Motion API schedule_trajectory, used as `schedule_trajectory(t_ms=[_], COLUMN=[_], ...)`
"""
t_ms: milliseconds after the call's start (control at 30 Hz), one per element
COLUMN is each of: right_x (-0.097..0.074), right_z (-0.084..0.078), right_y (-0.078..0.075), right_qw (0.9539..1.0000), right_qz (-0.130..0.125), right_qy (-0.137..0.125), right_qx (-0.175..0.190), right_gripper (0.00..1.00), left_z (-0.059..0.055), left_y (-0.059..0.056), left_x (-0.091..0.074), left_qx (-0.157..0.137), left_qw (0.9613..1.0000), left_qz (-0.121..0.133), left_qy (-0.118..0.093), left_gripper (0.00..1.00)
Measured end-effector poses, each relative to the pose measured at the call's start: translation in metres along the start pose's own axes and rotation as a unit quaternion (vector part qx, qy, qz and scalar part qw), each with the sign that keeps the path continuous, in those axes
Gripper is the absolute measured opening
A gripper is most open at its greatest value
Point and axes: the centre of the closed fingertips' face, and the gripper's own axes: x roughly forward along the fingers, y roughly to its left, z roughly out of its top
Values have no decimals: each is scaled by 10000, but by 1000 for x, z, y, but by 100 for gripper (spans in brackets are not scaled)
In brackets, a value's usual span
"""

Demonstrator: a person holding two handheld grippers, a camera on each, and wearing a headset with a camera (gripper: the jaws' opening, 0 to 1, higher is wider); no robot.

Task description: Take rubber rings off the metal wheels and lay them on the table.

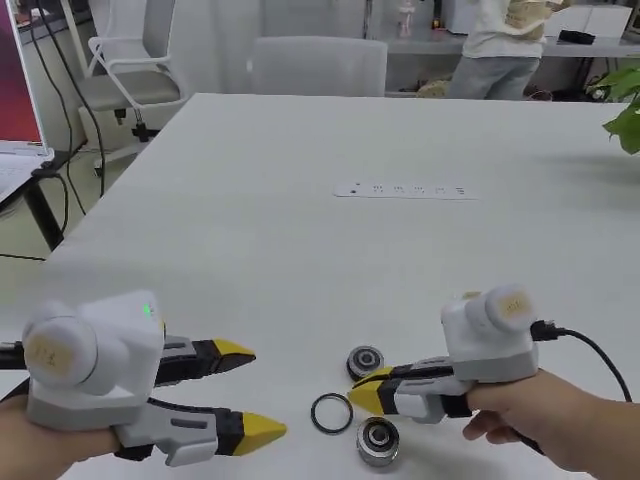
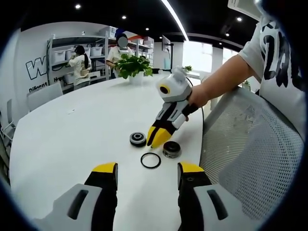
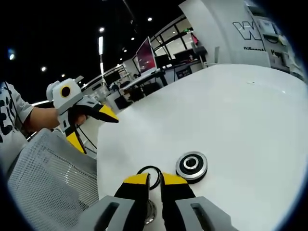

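Head view: on the white table (image 1: 300, 200), a thin black rubber ring (image 1: 313, 412) lies loose, off both wheels. One round metal wheel (image 1: 365, 361) sits just beyond the ring, and the second metal wheel (image 1: 378, 440) is just on its near side. The right gripper (image 1: 362, 392) pokes in beside the ring, claw pinched together on nothing. The left gripper (image 1: 250, 390) is further off to the ring's left, claw wide apart.

Left gripper view: the left gripper (image 2: 148, 168) is gaping, with the ring (image 2: 141, 160) flat just ahead of it. The right gripper (image 2: 160, 137) is just past the ring.

Right gripper view: the right gripper (image 3: 155, 180) has its tips nearly touching, right at the ring (image 3: 148, 167). The left gripper (image 3: 91, 129) is well beyond it.
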Motion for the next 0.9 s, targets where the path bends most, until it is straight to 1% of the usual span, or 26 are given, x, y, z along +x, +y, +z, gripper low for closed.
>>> schedule_trajectory(t_ms=[100, 133, 233, 300, 500, 600, 633, 767, 900], right_x=[-2, -5, -9, -12, -19, -23, -27, -32, -35], right_z=[2, 5, 8, 9, 12, 12, 13, 13, 13], right_y=[2, 4, 6, 5, 4, 2, 0, -4, -8], right_qw=[10000, 9999, 9999, 9998, 9996, 9994, 9991, 9987, 9982], right_qz=[26, 69, 91, 86, 31, -17, -65, -140, -213], right_qy=[-26, -67, -133, -154, -222, -205, -208, -202, -183], right_qx=[-20, -55, -46, -71, -174, -277, -357, -436, -528], right_gripper=[8, 9, 12, 12, 17, 18, 21, 25, 28], left_z=[2, 3, 5, 7, 11, 13, 17, 22, 25], left_y=[2, 2, 4, 5, 9, 11, 14, 17, 18], left_x=[1, 2, 3, 5, 10, 13, 16, 20, 26], left_qx=[1, 3, 34, 49, 87, 99, 103, 95, 115], left_qw=[10000, 10000, 10000, 10000, 10000, 9999, 9999, 9999, 9999], left_qz=[3, 3, -1, -1, -16, -16, -17, -16, -34], left_qy=[-14, -18, -21, -27, -36, -24, -34, -46, -24], left_gripper=[47, 47, 47, 47, 47, 47, 46, 46, 46])
